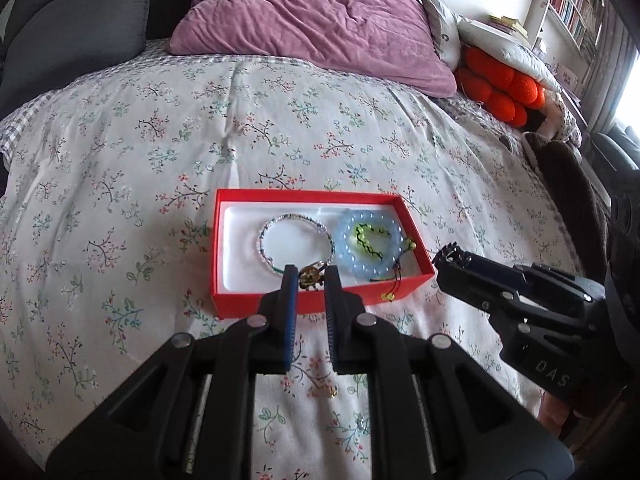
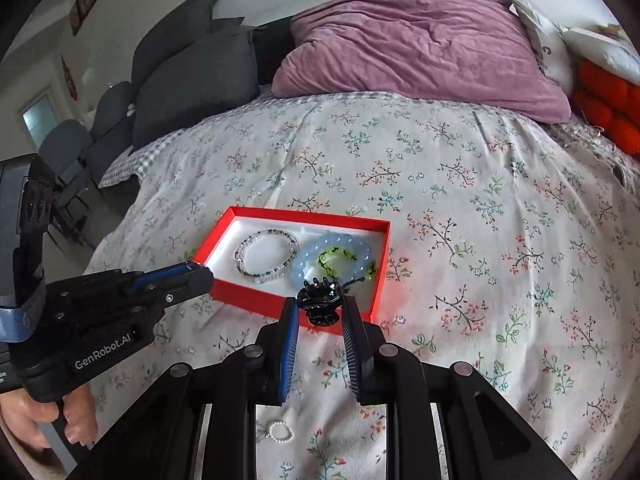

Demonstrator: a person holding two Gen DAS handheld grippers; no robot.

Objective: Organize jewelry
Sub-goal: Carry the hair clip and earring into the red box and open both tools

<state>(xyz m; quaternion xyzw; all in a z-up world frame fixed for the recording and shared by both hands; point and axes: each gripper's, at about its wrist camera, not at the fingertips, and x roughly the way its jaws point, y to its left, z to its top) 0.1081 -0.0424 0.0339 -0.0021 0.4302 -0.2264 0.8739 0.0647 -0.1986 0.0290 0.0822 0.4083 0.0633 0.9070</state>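
Observation:
A red box (image 1: 256, 304) (image 2: 256, 300) with a white lining lies on the floral bedspread. In it are a clear beaded bracelet (image 1: 298, 216) (image 2: 267, 254), a pale blue bead bracelet (image 1: 348, 256) (image 2: 308, 258) and a yellow-green cord bracelet (image 1: 370, 240) (image 2: 340, 258). My left gripper (image 1: 311, 278) is shut on a small gold piece (image 1: 310, 278) over the box's near edge. My right gripper (image 2: 320, 308) is shut on a black claw hair clip (image 2: 320, 302) (image 1: 452, 256) at the box's near right corner.
A small pearl ring (image 2: 279, 431) and a small gold item (image 1: 330, 392) lie on the bedspread near me. A mauve pillow (image 1: 304, 20), grey cushions (image 2: 192, 80) and an orange knotted cushion (image 1: 500, 84) are at the bed's far end.

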